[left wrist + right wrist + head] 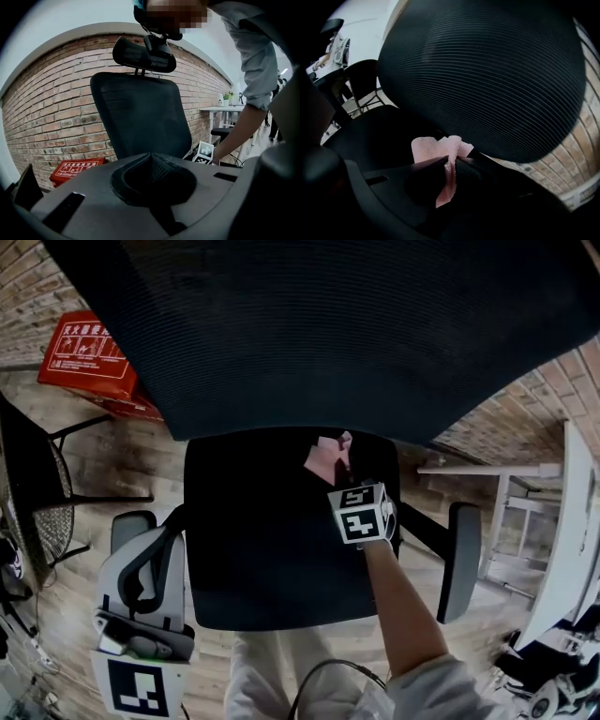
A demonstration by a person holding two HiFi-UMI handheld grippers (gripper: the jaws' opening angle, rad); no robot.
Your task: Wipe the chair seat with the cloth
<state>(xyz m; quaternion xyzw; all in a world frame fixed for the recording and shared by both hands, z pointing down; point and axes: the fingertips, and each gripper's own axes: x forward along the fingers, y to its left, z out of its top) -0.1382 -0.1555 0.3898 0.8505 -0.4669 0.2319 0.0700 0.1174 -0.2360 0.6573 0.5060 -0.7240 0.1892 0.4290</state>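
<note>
A black office chair stands below me, its seat (253,549) under the wide mesh backrest (328,324). A pink cloth (327,457) lies bunched on the back right part of the seat, close under the backrest. My right gripper (343,463) is shut on the cloth (429,147), which sticks out past the jaws and hangs down between them in the right gripper view (450,160). My left gripper (164,531) is held low at the seat's left side by the left armrest (129,524), away from the cloth. Its jaws (151,158) meet with nothing between them.
A red box (89,352) lies on the wooden floor by the brick wall, behind the chair on the left. A black mesh chair (37,493) stands at the far left. A white desk (572,521) and its frame are on the right, beyond the right armrest (459,559).
</note>
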